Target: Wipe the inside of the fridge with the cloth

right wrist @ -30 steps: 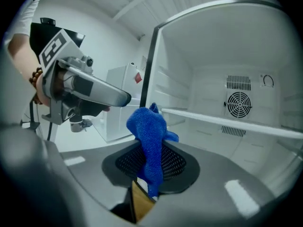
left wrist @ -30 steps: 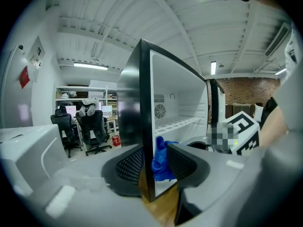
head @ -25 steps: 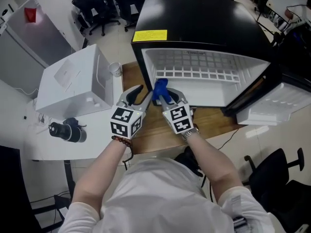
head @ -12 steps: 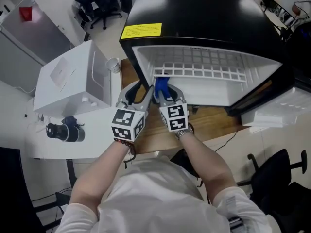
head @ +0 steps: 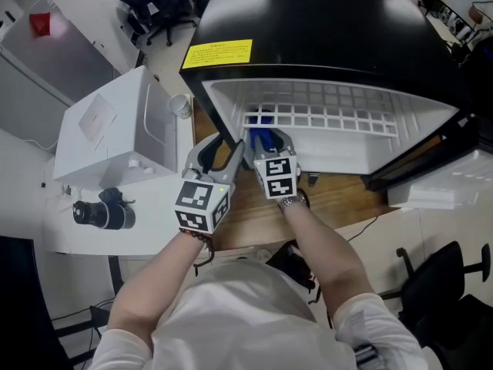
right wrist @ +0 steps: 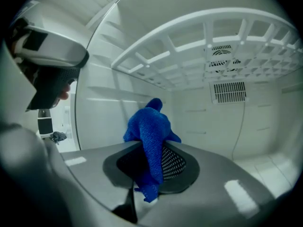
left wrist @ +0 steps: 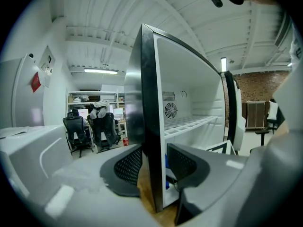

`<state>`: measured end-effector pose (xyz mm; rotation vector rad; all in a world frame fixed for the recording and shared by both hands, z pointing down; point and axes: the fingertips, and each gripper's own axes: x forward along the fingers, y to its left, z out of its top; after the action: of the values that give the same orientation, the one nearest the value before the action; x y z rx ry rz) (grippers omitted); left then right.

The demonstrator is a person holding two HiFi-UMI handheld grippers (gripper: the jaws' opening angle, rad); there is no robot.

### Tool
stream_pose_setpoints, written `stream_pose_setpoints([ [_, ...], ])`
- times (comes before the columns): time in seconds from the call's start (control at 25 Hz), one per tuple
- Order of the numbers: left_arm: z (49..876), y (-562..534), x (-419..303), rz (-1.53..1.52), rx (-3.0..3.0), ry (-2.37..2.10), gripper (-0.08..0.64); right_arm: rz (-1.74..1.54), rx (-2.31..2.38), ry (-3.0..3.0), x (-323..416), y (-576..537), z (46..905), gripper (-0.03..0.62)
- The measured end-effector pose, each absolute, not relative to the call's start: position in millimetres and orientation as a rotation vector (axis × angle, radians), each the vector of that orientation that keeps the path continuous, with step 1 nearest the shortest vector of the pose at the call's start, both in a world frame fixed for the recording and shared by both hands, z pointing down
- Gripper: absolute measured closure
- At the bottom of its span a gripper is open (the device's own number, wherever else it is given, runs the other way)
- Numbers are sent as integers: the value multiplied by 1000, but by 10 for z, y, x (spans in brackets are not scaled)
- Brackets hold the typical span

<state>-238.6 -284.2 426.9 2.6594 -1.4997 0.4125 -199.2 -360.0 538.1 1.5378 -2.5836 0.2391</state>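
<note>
Atop the brown wooden tabletop, fridge: black compact fridge with a white inside, its front open toward the person and its door swung out at the right.
Box: white boxy appliance just beside the fridge's left wall, on a white table.
Shelf: white plastic grid shelf spanning the upper part of the fridge's inside.
Left gripper: left gripper at the fridge's front left corner, jaws apart and astride the front edge of the left side wall. One jaw is outside against the black skin and the other is inside, with a slit of space showing beside it.
Right gripper: right gripper reaching into the fridge near its left wall, under the grid shelf. Its jaws have just been closing and are clamped on the cloth.
Cloth: blue terry cloth pinched between the right gripper's pads, bunched up above them with a tail hanging below, inside the fridge.
Label: yellow rectangular sticker on the fridge's top near its front left corner.
Cup: small white cup behind the box.
</note>
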Motion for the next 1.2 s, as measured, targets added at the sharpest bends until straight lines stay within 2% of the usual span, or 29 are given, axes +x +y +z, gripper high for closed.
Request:
stream_pose_setpoints([
  [1.2,4258,-2879,-2383,368,2646,-1602,405,208,1745,-2513,-1872,-4455,5502,529],
])
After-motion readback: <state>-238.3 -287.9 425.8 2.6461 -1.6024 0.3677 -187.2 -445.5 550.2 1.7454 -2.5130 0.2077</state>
